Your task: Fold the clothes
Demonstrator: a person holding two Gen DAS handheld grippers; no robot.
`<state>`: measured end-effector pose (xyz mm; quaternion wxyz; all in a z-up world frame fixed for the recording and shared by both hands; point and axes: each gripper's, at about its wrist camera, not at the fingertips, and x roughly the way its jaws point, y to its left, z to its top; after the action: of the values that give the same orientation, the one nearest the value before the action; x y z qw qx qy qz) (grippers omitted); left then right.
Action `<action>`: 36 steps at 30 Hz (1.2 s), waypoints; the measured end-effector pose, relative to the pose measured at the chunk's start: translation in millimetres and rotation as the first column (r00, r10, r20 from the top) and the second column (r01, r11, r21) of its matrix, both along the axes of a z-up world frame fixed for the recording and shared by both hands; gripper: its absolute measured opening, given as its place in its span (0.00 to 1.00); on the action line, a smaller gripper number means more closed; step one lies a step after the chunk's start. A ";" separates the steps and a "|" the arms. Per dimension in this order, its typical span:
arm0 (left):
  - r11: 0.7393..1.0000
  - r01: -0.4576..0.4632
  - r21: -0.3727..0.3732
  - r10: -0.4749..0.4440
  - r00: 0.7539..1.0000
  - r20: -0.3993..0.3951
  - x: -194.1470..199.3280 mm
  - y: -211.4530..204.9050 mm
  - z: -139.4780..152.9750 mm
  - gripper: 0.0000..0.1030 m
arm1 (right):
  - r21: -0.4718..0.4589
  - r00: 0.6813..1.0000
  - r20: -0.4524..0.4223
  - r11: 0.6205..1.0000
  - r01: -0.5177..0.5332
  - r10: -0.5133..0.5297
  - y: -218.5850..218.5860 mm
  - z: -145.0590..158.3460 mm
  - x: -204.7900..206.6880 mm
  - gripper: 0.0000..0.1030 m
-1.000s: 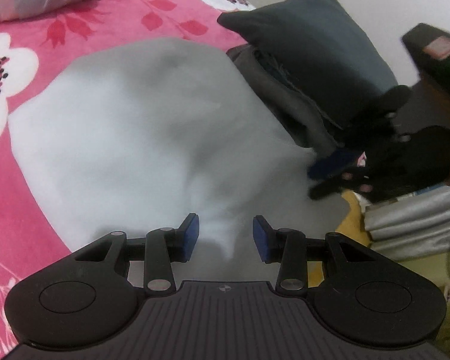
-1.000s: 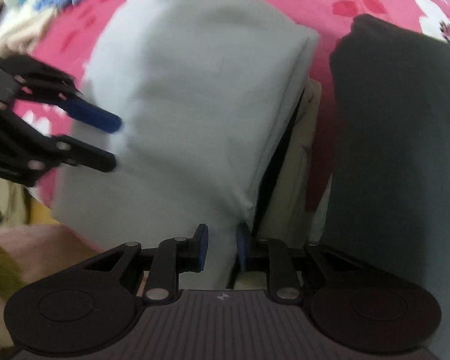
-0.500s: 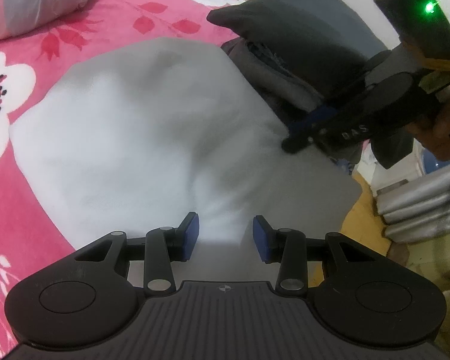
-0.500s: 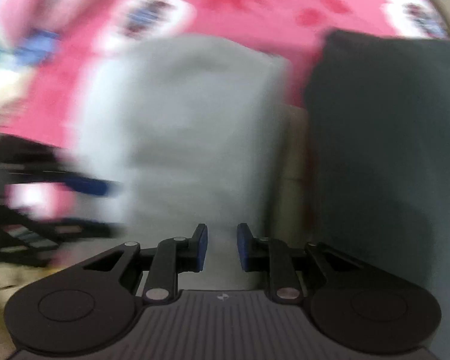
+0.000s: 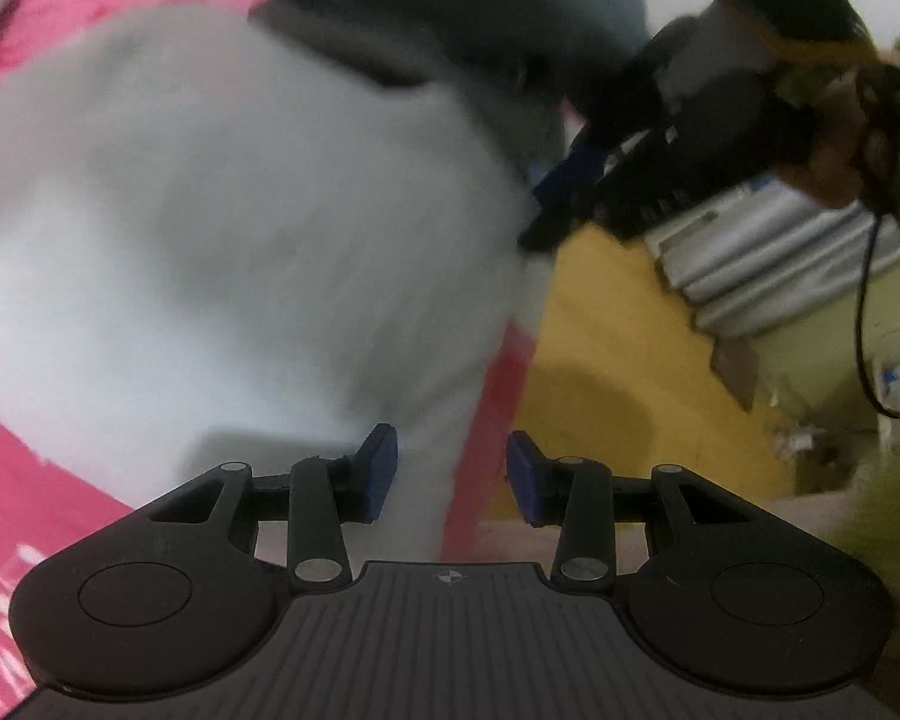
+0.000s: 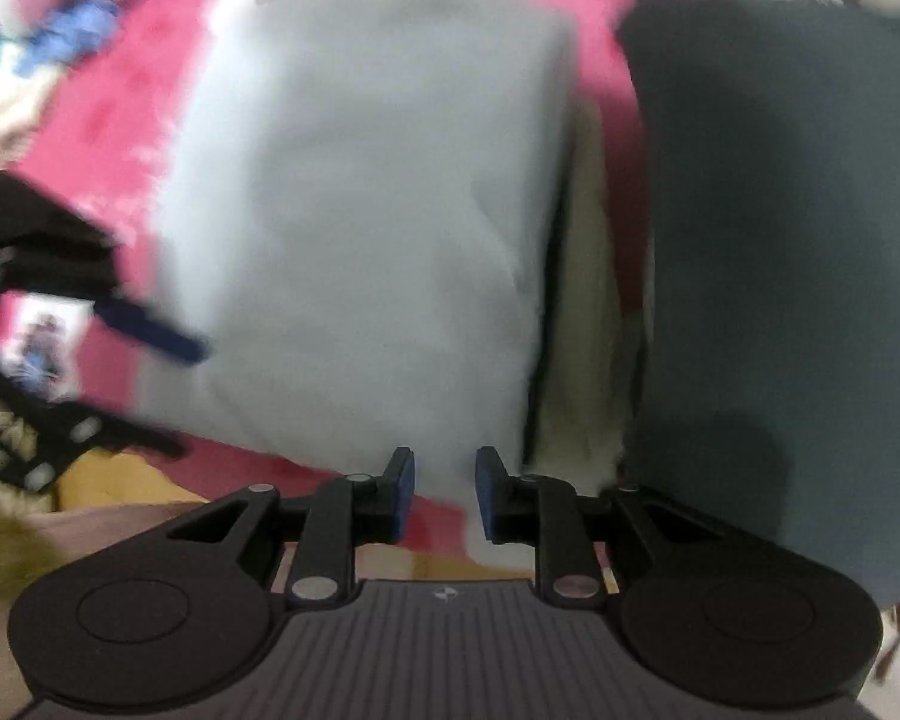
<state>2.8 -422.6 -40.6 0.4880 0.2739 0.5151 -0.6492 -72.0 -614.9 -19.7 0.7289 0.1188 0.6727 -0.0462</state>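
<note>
A folded light grey garment [image 5: 222,228] lies on the pink floral bedsheet [image 5: 18,498]; it also fills the middle of the right wrist view [image 6: 366,210]. My left gripper [image 5: 452,474] is open and empty at the garment's near right corner by the bed edge. My right gripper [image 6: 444,495] is open and empty just off the garment's near edge. Each gripper shows in the other's view: the right one [image 5: 576,180] at the upper right, the left one [image 6: 144,324] at the left. Both views are blurred.
A dark grey folded item [image 6: 780,240] lies right of the garment, with a beige and dark pile [image 6: 588,300] between them. A yellow floor [image 5: 618,348] and a silver ribbed object [image 5: 774,258] lie past the bed edge. Coloured clothes [image 6: 48,42] sit far left.
Both grippers have pulled back towards the bed edge. The right gripper has let go of the garment's corner and opened. The garment now lies flat.
</note>
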 end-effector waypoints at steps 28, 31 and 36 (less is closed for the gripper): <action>0.784 -0.420 -0.457 0.562 0.793 0.235 -29.2 165.8 269.5 1.00 | -0.106 0.826 0.283 0.840 0.532 -0.488 176.4 255.6 -93.1 0.99; 0.746 -0.482 -0.459 0.626 0.743 0.237 -28.8 176.0 284.6 1.00 | -0.198 0.853 0.308 0.848 0.492 -0.423 199.5 275.5 -85.2 1.00; 0.705 -0.575 -0.415 0.700 0.657 0.281 -20.1 189.0 300.8 1.00 | -0.272 0.878 0.319 0.853 0.445 -0.357 219.8 296.5 -81.0 1.00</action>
<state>-17.4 -233.7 260.2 0.8190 0.1308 0.3604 -0.4269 -153.0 -395.1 276.8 0.7929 0.1361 0.5145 -0.2968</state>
